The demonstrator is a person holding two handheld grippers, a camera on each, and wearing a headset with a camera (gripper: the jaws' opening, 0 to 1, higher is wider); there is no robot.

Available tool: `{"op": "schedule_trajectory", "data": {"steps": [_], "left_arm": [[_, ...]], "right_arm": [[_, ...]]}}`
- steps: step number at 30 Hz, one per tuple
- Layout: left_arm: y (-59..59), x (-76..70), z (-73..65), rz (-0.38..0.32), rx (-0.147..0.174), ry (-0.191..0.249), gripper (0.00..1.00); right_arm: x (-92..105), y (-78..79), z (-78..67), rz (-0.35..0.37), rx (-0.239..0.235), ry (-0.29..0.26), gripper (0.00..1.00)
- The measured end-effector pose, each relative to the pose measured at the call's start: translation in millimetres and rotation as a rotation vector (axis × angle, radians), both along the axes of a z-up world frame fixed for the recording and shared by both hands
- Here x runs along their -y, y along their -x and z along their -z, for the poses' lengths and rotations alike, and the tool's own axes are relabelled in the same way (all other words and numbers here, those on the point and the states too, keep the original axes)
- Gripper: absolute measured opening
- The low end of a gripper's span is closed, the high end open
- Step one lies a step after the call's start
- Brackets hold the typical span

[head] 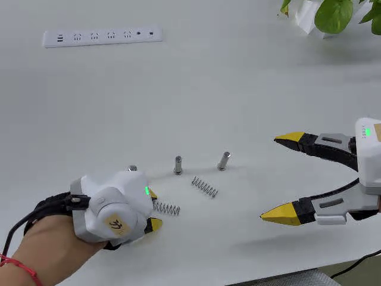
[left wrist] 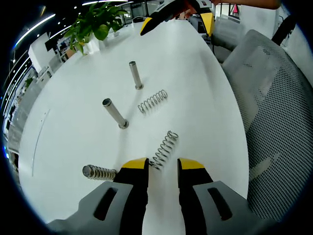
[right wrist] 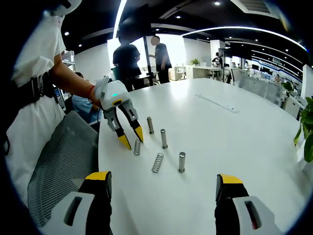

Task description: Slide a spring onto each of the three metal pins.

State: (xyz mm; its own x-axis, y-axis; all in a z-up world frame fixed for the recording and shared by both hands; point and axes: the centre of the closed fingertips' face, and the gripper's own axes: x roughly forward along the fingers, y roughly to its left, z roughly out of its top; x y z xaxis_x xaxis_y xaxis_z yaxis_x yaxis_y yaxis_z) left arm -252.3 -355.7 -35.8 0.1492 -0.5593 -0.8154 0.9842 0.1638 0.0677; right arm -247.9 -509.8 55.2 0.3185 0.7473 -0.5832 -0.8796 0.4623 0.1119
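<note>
Left gripper (left wrist: 163, 164), jaws narrowly parted, straddles a spring (left wrist: 165, 147) end for pickup; nearest bare pin (left wrist: 115, 112) stands at 11 o'clock. Right gripper (head: 269, 177) hangs wide open, empty.

Bare table (head: 238, 89) beyond pins (head: 178, 165); loose springs (head: 204, 186) before them.

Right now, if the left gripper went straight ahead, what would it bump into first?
The loose spring lying just ahead: its near end sits about between the left gripper's open tips. Depth is hard to judge, but nothing else seems nearer.
</note>
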Motion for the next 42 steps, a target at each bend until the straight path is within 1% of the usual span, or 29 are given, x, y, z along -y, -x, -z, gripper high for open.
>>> {"op": "schedule_trajectory", "data": {"steps": [6, 9, 11, 14, 21, 26, 29, 31, 32, 42], "left_arm": [[-1.4, -4.7, 0.3, -0.008, -0.004, -0.017, 0.18], [0.5, -6.4, 0.6, 0.01, -0.004, -0.024, 0.12], [1.0, -7.0, 0.5, 0.013, -0.004, -0.027, 0.11], [0.6, -7.2, 0.4, 0.015, 0.0, -0.03, 0.11], [1.0, -4.4, 0.0, 0.059, 0.022, -0.041, 0.11], [0.6, -2.4, -0.2, 0.075, 0.03, -0.048, 0.11], [1.0, -2.0, -0.1, 0.078, 0.027, -0.047, 0.1], [2.6, -1.5, 0.4, 0.088, 0.024, -0.048, 0.07], [2.1, -1.2, 0.2, 0.092, 0.03, -0.05, 0.08], [1.8, -0.4, 0.6, 0.093, 0.021, -0.051, 0.07]], "right_arm": [[0.1, 2.1, 0.9, 0.003, -0.002, 0.001, 0.87], [0.7, 2.1, 1.3, 0.007, -0.002, 0.003, 0.87], [0.4, 2.3, 1.0, 0.01, -0.003, 0.0, 0.87], [0.0, 2.8, 1.1, 0.009, -0.002, 0.001, 0.87], [-0.5, 1.7, 0.6, 0.016, -0.001, -0.002, 0.87], [-0.5, 3.1, 1.2, 0.017, -0.005, -0.003, 0.87], [0.0, 3.6, 1.4, 0.019, -0.005, -0.004, 0.86], [0.2, 3.4, 0.8, 0.021, -0.003, -0.006, 0.86], [0.4, 3.4, 0.7, 0.022, -0.003, -0.005, 0.86], [1.1, 4.4, 0.0, 0.024, -0.005, -0.006, 0.86]]}}
